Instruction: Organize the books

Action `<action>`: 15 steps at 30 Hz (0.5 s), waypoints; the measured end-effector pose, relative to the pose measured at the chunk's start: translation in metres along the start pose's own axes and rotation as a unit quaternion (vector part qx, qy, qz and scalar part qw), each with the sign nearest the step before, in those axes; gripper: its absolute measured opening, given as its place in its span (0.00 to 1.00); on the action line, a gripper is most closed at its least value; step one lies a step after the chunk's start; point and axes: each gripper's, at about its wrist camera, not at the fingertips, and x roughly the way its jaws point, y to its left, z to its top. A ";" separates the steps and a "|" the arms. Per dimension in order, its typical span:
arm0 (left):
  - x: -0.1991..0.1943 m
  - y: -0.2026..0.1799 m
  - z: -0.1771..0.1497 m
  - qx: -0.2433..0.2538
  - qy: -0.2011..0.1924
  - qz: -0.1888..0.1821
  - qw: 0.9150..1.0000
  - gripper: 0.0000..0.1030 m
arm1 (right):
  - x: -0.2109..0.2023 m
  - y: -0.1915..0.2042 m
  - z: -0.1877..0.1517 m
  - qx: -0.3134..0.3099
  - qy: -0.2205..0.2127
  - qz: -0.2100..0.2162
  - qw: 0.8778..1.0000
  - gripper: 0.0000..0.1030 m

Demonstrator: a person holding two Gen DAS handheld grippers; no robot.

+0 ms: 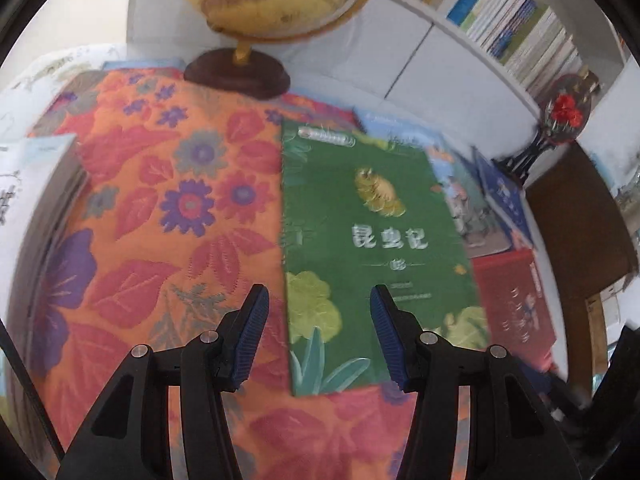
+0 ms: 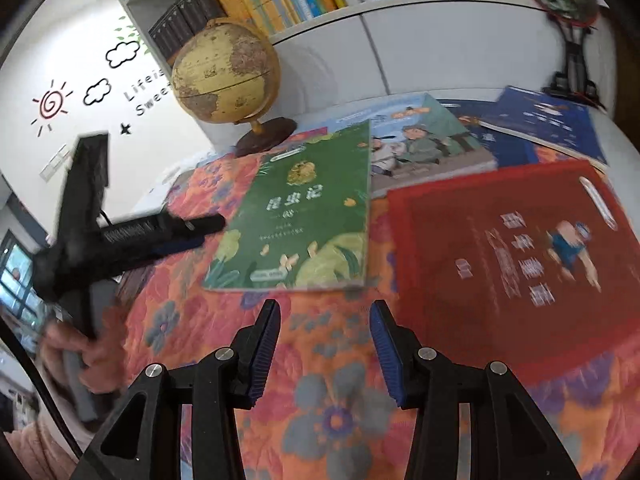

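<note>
L tongs [image 1: 318,336] wide open, empty, over green book [image 1: 372,248] near edge. R tongs [image 2: 324,352] wide open, empty, just short of it. 4 books, 1 globe [image 2: 224,72] beyond.

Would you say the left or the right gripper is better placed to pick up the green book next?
Left, probably. The left gripper is open and straddles the near-left edge of the green book. The right gripper, also open, hangs short of it over the floral cloth.
</note>
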 end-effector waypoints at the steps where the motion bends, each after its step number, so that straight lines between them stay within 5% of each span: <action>1: 0.006 0.000 0.001 0.012 0.014 -0.012 1.000 0.49 | 0.005 0.002 0.005 -0.012 0.004 0.000 1.000 0.43; 8: 0.009 0.003 0.000 0.032 -0.006 -0.019 0.999 0.50 | 0.056 0.006 0.037 -0.067 0.036 -0.024 0.997 0.44; 15: 0.014 -0.008 -0.004 0.074 -0.027 -0.012 0.997 0.59 | 0.056 -0.004 0.032 -0.067 -0.012 0.022 0.997 0.44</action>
